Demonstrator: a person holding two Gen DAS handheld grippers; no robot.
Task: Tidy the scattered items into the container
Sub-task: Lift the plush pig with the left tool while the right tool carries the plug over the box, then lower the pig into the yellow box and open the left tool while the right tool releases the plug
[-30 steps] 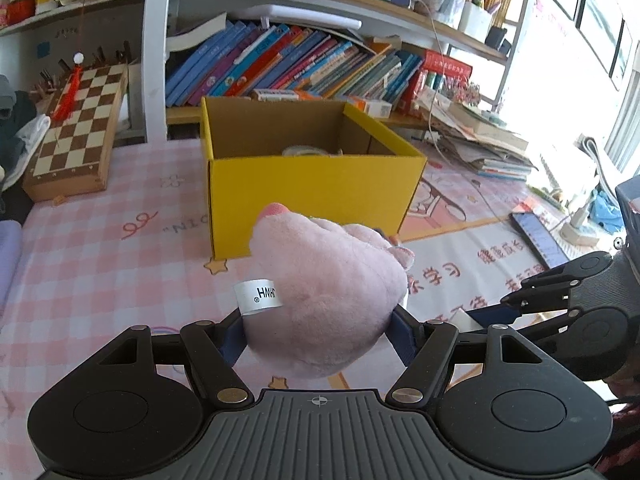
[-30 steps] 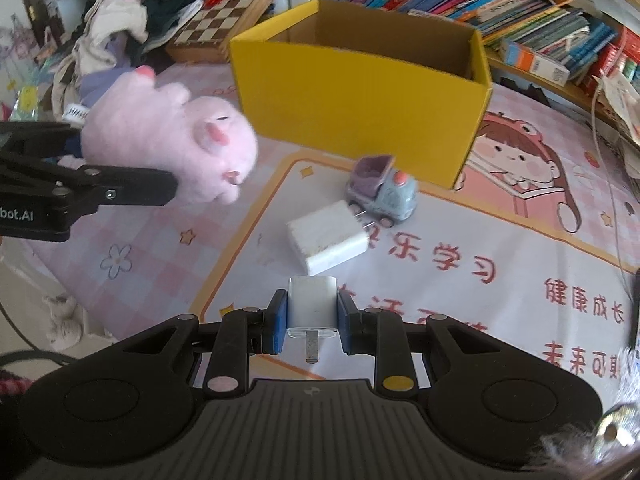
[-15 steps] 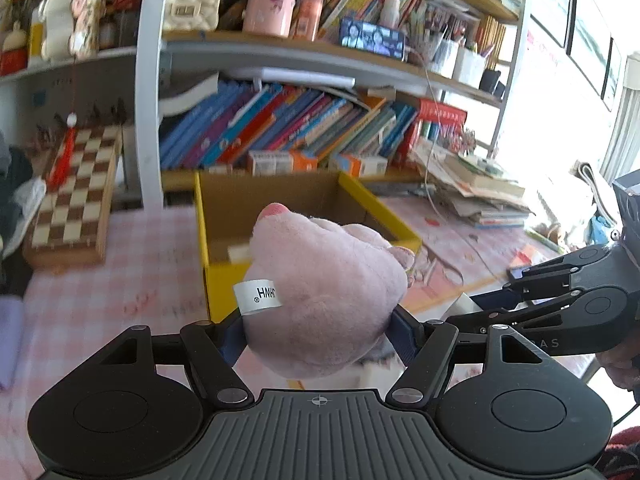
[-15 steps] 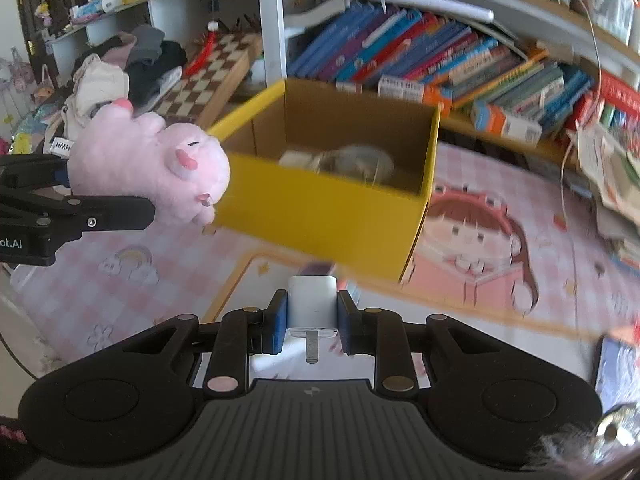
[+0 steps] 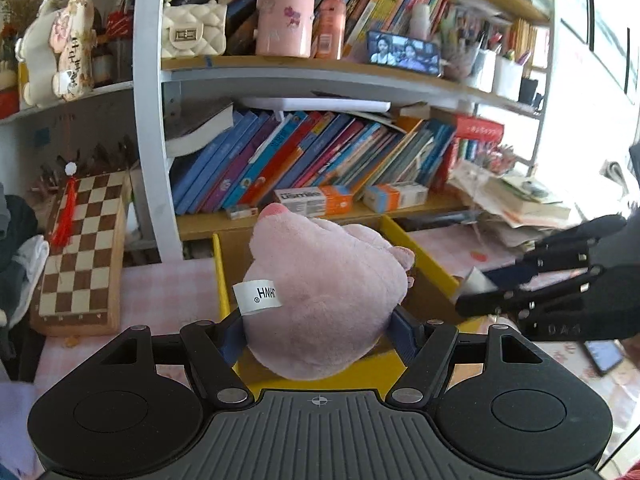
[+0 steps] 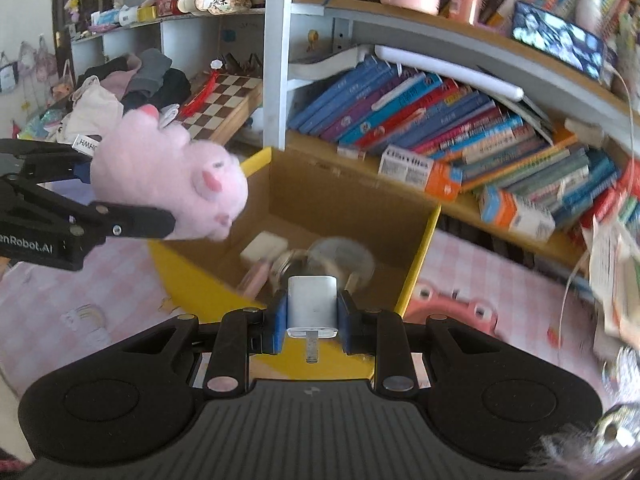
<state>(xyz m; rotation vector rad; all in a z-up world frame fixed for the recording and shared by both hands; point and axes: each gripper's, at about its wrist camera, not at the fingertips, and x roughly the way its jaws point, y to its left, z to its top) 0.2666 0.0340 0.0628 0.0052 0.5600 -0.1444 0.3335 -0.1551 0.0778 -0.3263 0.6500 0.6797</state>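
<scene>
My left gripper is shut on a pink plush pig with a white tag, held above the near edge of the open yellow cardboard box. From the right wrist view the plush pig hangs over the box's left wall. My right gripper is shut on a small white charger plug, prong toward the camera, above the box's near wall. Inside the box lie a white block and a blurred roundish item. The right gripper's dark fingers show at the right of the left wrist view.
A bookshelf packed with leaning books stands right behind the box. A chessboard leans at the left, next to piled clothes. Loose papers stack at the right. A pink checked cloth covers the table.
Both grippers rose and moved forward from the table toward the box, carrying the plush pig and the plug. The toy car and white block on the mat have dropped out of sight.
</scene>
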